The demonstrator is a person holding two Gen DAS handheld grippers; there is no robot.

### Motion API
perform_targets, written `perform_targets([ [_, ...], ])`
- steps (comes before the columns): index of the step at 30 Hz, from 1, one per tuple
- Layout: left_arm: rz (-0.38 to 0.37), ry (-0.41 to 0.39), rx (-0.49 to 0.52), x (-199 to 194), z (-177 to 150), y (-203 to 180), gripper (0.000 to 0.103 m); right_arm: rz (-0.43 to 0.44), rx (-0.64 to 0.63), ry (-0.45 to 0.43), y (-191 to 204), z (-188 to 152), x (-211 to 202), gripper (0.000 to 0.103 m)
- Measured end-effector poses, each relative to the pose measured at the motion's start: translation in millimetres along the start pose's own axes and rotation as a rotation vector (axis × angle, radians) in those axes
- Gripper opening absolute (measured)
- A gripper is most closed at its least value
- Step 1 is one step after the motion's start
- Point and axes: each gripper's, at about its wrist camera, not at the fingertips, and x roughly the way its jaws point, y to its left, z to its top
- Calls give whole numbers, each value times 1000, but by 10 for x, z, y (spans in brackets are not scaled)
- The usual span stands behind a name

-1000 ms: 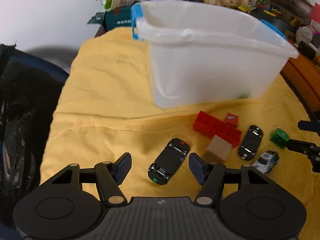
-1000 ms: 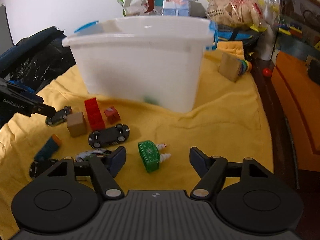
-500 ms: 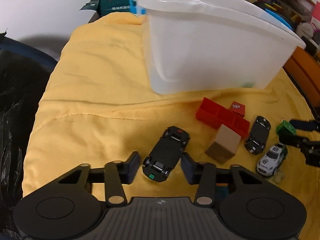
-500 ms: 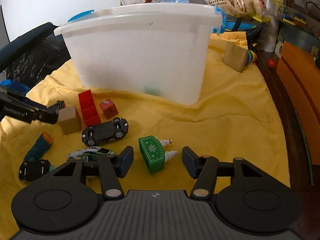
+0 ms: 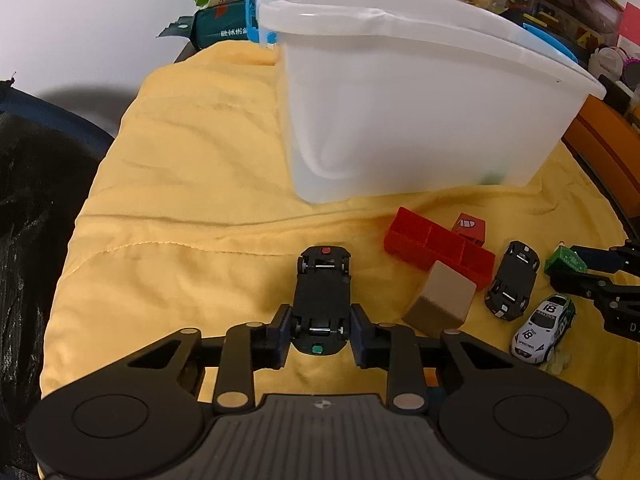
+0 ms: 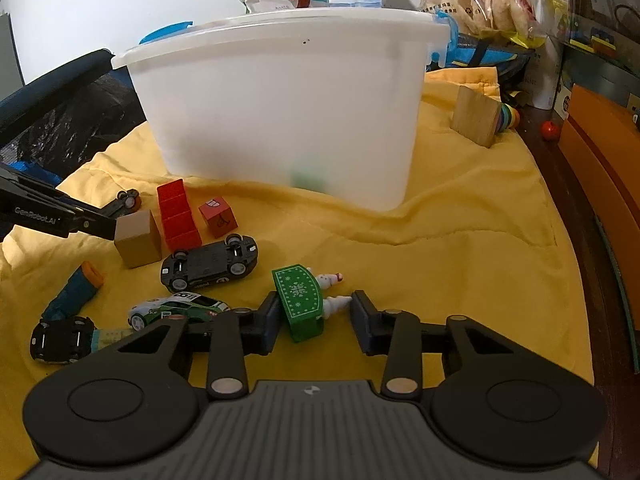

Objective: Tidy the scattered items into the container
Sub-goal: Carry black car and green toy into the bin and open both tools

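Note:
My left gripper (image 5: 319, 330) is shut on an upturned black toy car (image 5: 323, 296) lying on the yellow cloth. The white plastic container (image 5: 400, 120) stands behind it. My right gripper (image 6: 314, 316) is open around a green snowflake block (image 6: 299, 300) with small white snowmen; its left pad touches the block and the right pad stands apart. The container (image 6: 280, 108) fills the middle of the right wrist view.
Red brick strip (image 5: 436, 248), small red cube (image 5: 470, 228), tan wooden cube (image 5: 440, 300), another upturned black car (image 5: 512, 280) and a white-green race car (image 5: 544, 328) lie to the right. A teal-orange toy (image 6: 74, 290), wooden block (image 6: 476, 116) and snack bags sit around.
My left gripper moved forward and closed on the black car, which now points straight ahead. My right gripper moved in and narrowed around the green block.

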Motion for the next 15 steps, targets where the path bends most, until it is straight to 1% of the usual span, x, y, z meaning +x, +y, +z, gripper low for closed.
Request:
perform_targets([
  [5,-1,-8,6,-59,-2,-42,33,3,6,-22,-4,-11,-64,41],
  [8,5,-18,12,-177,13,-60,33,3,7,-45,9,19,-166,41],
  [11,5,-30,3,-363,77,-52,33,8,0,-77,53,122,-337,41],
  [15,8,-76,0,-750,262,-86,33,14,-7,-132,146,366,-602,41],
])
